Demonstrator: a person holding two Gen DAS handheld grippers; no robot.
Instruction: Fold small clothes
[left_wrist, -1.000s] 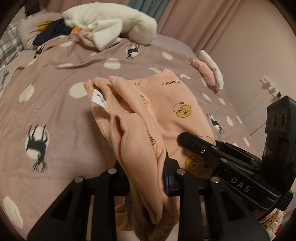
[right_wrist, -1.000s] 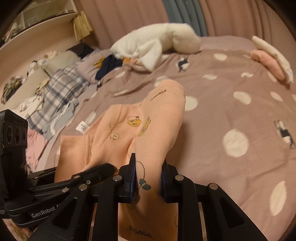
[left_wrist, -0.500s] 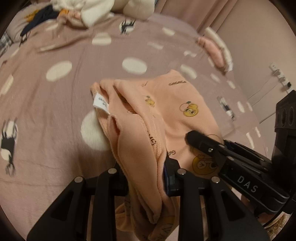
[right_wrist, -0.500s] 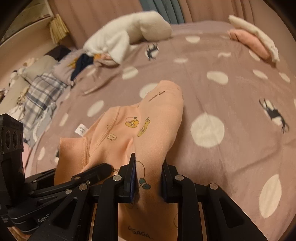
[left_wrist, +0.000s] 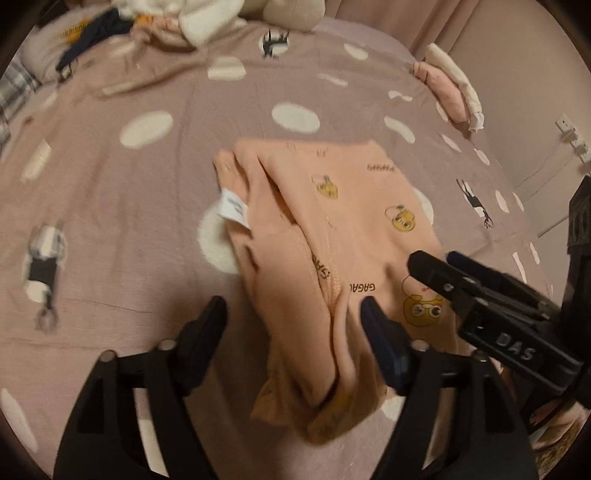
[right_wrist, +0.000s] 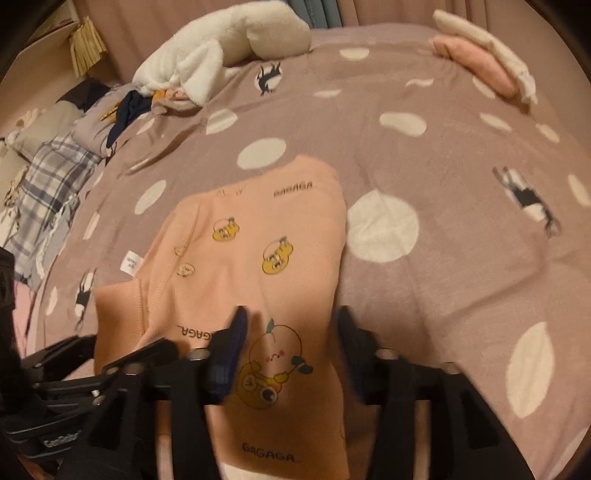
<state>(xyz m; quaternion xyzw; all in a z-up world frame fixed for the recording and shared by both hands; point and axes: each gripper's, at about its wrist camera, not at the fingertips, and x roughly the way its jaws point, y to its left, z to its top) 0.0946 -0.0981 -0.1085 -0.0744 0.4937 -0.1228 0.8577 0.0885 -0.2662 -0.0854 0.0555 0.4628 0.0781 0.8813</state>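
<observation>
The peach garment (left_wrist: 332, 236) lies folded on the spotted bedspread (left_wrist: 147, 184). Left gripper (left_wrist: 293, 321) and right gripper (right_wrist: 290, 328) both gape wide, holding nothing. The bunched near edge could catch a fingertip and undo the fold.

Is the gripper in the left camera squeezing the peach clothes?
No, the left gripper has its jaws spread wide apart, and the peach garment lies loose on the bed between them.
</observation>
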